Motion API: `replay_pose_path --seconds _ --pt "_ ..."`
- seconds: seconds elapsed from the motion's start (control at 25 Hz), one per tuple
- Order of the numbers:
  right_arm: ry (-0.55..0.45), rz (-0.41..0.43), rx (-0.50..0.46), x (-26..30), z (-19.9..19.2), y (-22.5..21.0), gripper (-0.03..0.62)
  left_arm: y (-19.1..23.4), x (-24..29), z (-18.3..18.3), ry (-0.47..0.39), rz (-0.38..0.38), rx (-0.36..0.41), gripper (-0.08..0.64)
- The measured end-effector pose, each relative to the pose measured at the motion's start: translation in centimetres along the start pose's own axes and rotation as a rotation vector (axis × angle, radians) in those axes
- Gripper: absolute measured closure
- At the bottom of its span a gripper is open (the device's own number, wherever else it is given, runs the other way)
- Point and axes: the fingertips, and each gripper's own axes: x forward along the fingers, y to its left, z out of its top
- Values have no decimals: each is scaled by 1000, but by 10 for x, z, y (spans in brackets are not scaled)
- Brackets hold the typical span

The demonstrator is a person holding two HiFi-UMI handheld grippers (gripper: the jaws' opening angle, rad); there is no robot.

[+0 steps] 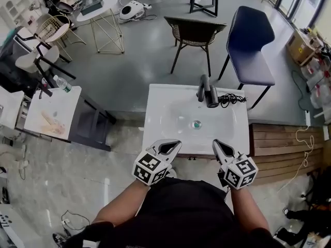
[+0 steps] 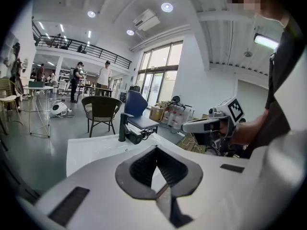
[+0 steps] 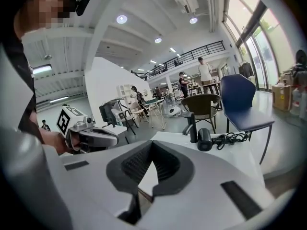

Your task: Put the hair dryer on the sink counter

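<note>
The black hair dryer [image 1: 212,101] lies on the white sink counter [image 1: 160,99] behind the basin, right beside the dark faucet [image 1: 202,88], its coiled cord [image 1: 234,98] trailing to the right. Both gripper views show the hair dryer too [image 2: 135,137] [image 3: 205,139]. My left gripper [image 1: 176,144] [image 2: 156,150] hovers at the counter's front edge, shut and empty. My right gripper [image 1: 217,143] [image 3: 152,143] is level with it a hand's width to the right, also shut with nothing in it. Each gripper is well short of the dryer.
A wicker chair [image 1: 194,32] and a blue chair [image 1: 251,35] stand behind the sink. A low white table [image 1: 51,112] with a bottle is at the left. A wooden bench [image 1: 284,143] adjoins the sink's right side. Cables lie on the floor.
</note>
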Motion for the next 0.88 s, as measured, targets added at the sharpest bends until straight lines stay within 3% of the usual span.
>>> replay_pose_path --seconds 0.4,0.88 --pt "-12 80 9 -65 -8 4 589 -65 11 0 -21 53 -28 560" --pt "3 136 55 -128 -51 -1 589 -138 7 -22 -21 120 -52 560"
